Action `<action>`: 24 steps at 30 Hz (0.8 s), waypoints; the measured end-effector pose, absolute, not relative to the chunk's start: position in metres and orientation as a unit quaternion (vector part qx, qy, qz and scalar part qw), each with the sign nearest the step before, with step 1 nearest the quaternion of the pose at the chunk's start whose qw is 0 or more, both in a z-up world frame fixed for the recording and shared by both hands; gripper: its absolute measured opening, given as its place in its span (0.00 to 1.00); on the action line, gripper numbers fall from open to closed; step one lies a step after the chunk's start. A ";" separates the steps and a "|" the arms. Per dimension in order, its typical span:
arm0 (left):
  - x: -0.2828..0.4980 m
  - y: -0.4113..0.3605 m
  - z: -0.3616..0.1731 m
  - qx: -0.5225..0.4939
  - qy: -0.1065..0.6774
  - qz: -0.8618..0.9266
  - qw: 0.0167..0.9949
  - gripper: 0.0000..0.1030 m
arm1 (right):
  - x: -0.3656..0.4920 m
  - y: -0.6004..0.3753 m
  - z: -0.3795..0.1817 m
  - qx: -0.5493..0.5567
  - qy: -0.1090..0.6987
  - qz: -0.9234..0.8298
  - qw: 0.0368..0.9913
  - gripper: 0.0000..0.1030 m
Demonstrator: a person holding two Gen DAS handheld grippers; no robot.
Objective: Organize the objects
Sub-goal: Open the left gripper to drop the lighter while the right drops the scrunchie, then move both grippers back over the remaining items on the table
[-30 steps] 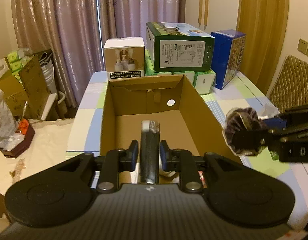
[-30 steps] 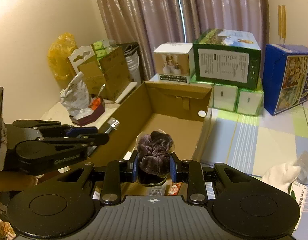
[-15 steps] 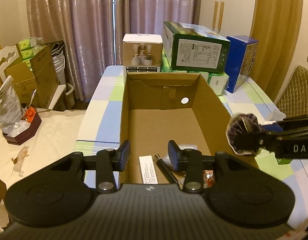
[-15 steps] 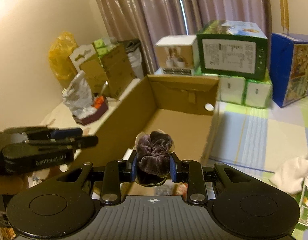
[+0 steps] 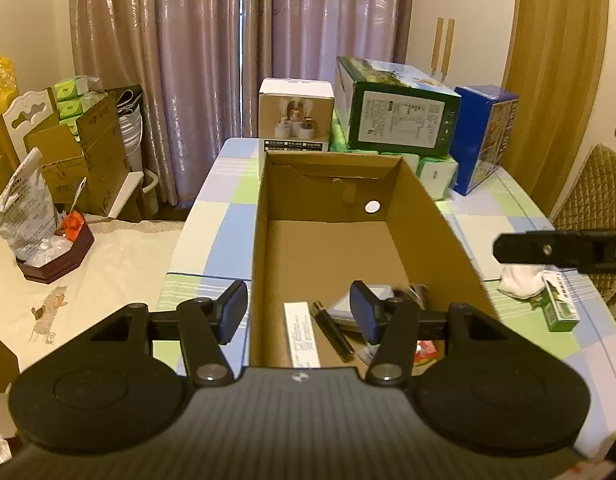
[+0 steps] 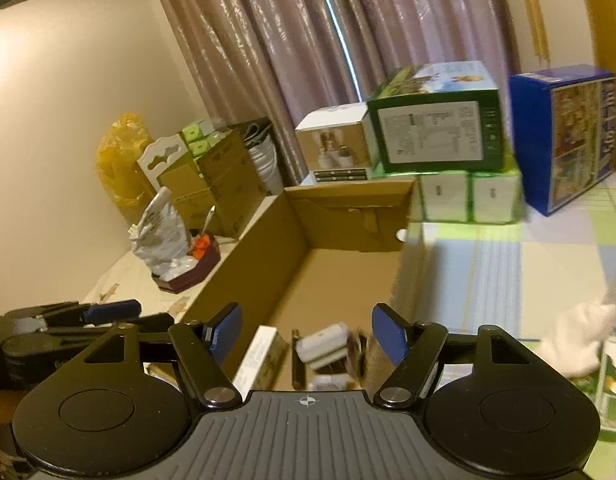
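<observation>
Both tools are held open and empty over the near end of the cardboard box (image 5: 339,248); the remaining white cloth (image 6: 579,336) and green carton (image 5: 557,306) are seen on the desk (image 5: 519,208) outside the box's right wall, nearer the right tool (image 6: 307,330) than the left tool (image 5: 299,312).

Checked table (image 5: 224,240) carries cardboard box (image 5: 439,232), stacked cartons (image 5: 403,120), white cloth (image 5: 517,284).

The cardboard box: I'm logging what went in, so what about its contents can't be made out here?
- Left wrist view: the left gripper body hides the cardboard box near end; a dark blurred item is unidentifiable.
- Right wrist view: motion blur smears the contents, and the right gripper covers the near end.
- White carton: print too small.
</observation>
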State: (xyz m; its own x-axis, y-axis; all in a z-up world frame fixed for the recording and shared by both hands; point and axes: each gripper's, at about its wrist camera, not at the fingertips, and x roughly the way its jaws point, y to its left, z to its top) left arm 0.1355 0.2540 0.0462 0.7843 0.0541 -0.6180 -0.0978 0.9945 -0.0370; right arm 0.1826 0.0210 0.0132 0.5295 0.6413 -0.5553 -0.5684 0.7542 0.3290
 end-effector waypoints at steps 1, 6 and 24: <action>0.132 0.252 0.047 -0.036 0.325 0.037 0.944 0.52 | 0.176 0.015 0.014 0.050 0.336 0.343 0.876 0.69; 0.114 0.231 0.054 -0.039 0.320 0.027 0.946 0.58 | 0.142 -0.015 0.013 0.045 0.328 0.316 0.889 0.75; 0.050 0.144 0.063 -0.042 0.309 -0.028 0.950 0.82 | 0.037 -0.135 0.014 0.070 0.315 0.192 0.927 0.88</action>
State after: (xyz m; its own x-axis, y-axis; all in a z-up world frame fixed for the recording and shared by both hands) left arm 0.0503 0.1438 0.0634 0.8074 -0.0783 -0.5848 0.0269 0.9950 -0.0961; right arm 0.0367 -0.1348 0.0140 0.7275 0.3996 -0.5578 -0.3110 0.9166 0.2512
